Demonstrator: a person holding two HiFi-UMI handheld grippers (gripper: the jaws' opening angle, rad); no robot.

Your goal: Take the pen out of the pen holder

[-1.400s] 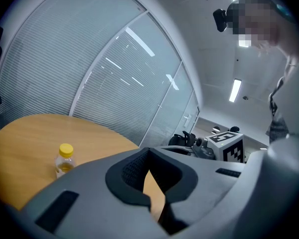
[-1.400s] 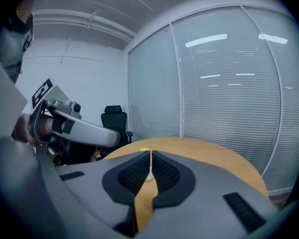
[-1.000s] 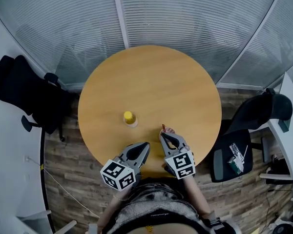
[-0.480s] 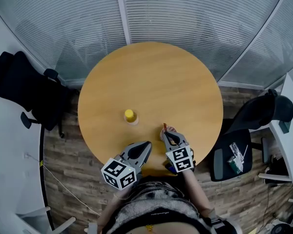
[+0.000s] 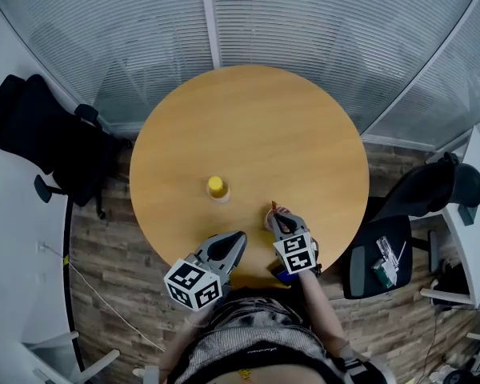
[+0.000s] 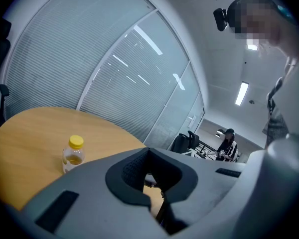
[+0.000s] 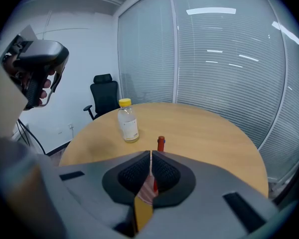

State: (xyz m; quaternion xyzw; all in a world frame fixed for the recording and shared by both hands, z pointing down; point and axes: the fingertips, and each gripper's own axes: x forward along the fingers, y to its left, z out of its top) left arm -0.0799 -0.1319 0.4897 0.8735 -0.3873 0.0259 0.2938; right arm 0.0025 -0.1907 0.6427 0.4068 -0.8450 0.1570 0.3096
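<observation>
A red pen (image 7: pixel 161 143) pokes forward out of my right gripper (image 7: pixel 151 156), which is shut on its shaft. From the head view the pen's tip (image 5: pixel 273 206) shows just past the right gripper (image 5: pixel 275 216), above the near right part of the round wooden table (image 5: pixel 304 134). My left gripper (image 5: pixel 238 237) hovers at the near table edge, shut with nothing in it (image 6: pixel 148 154). No pen holder shows in any view.
A small clear bottle with a yellow cap (image 5: pixel 217 187) stands near the table's middle, left of the pen (image 7: pixel 127 119). Black office chairs stand at the left (image 5: pixel 40 138) and right (image 5: pixel 420 194). Glass walls with blinds curve behind the table. A person (image 6: pixel 229 144) sits far off.
The right gripper's marker cube has drawn in toward its tips, so the gripper stands steeper, with the pen still held. The left gripper has stayed put.
</observation>
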